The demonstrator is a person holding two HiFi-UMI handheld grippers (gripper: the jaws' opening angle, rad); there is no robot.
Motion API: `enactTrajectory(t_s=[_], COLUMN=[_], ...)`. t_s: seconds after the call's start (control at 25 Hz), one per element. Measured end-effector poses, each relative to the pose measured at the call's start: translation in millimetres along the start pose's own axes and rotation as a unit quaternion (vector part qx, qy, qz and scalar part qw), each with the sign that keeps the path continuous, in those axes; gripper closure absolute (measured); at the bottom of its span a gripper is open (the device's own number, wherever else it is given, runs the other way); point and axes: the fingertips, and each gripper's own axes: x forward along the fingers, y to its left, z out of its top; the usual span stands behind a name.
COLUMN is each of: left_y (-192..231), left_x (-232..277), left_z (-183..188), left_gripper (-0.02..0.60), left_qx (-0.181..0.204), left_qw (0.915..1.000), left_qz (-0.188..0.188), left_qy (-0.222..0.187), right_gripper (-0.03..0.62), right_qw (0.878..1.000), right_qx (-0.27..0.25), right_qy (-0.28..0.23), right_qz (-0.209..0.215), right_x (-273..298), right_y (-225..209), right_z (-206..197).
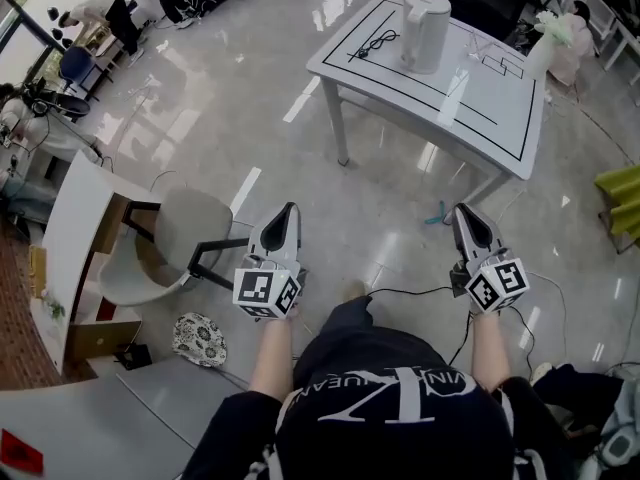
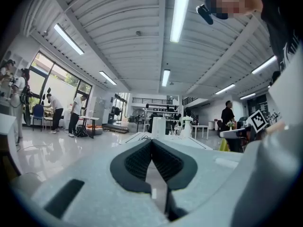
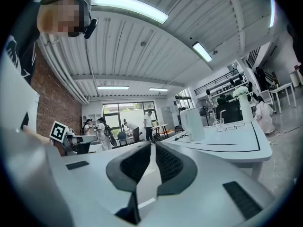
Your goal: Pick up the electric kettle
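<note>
The white electric kettle (image 1: 424, 30) stands upright on a white table (image 1: 500, 108) far ahead of me, its black cord (image 1: 374, 42) coiled to its left. The same kettle (image 3: 193, 124) shows at mid right in the right gripper view and as a small distant kettle (image 2: 158, 126) in the left gripper view. My left gripper (image 1: 291, 208) and right gripper (image 1: 462, 209) are held level at waist height, well short of the table. Both are shut with nothing between their jaws, as the left gripper (image 2: 151, 142) and right gripper (image 3: 152, 144) close-ups show.
A clear glass (image 3: 219, 124) stands on the table right of the kettle. A beige chair (image 1: 165, 243) and a white desk (image 1: 75, 228) sit at my left. Glossy floor (image 1: 220, 98) lies between me and the table. Several people (image 3: 102, 129) stand far back by the windows.
</note>
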Motion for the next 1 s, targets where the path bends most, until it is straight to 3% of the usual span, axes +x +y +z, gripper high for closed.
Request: enactTrajectory(t_s=[0.04,0.2,0.64,1.0], left_y=[4.1,19.5,66.3,91.1], left_x=[8.7,39.1,97.9,109.4], left_z=[0.9,3.8,3.9,-14.4], left_gripper=[0.575,0.575,0.575,0.575], left_qx=[0.0,0.0,-0.008,-0.025], left_qw=[1.0,0.9999,0.9991,0.9987], left_qz=[-0.003,-0.015,-0.041,-0.041], left_qy=[0.001,0.002,0.006,0.018], right_gripper=[0.544,0.487,0.454,0.45], right_qw=[1.0,1.0,0.999,0.999], right_qx=[0.005,0.012,0.02,0.02], right_qy=[-0.001,0.0,0.0,0.008], right_qz=[-0.001,-0.008,-0.03,-0.037], right_x=[7.3,33.8,86.0,106.8], right_y=[-3.8,-14.1,-28.1,-27.7], right_z=[0.0,0.4,-0.8,-9.5])
